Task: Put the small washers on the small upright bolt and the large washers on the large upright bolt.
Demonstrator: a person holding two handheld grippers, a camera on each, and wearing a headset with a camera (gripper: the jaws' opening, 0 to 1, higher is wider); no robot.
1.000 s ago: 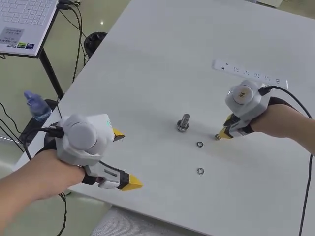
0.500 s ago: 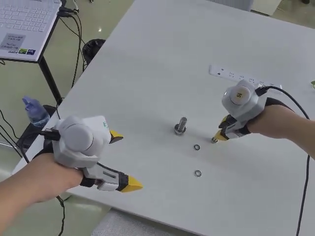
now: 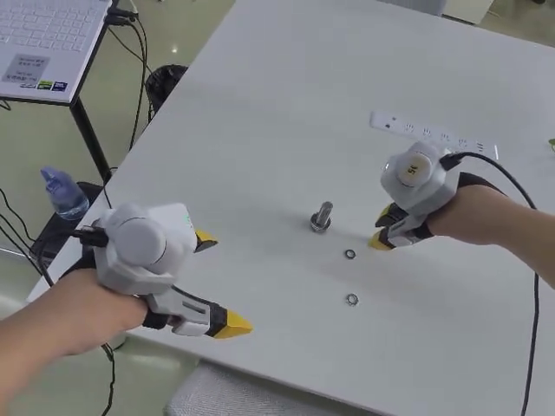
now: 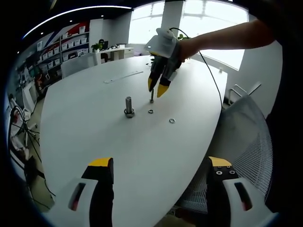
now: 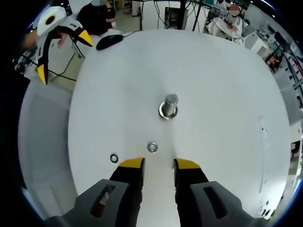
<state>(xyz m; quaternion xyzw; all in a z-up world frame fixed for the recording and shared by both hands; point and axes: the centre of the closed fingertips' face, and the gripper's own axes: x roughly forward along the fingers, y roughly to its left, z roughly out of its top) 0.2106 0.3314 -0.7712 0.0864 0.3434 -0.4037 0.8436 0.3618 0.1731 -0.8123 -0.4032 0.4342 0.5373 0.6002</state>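
The large upright bolt stands mid-table on the white table, with washers around its base. Two loose washers lie in front of it. The thin small upright bolt stands right at the tips of my right gripper, which is open with a narrow gap and nothing held. A dark washer lies left of its jaws. My left gripper hovers wide open near the table's front edge.
A white power strip lies behind the right gripper. Off the table's left edge stand a laptop, a blue bottle and cables. A mesh chair sits by the front edge.
My right gripper has shifted a little left toward the large bolt, and now covers the small bolt in the head view. The left gripper has stayed put.
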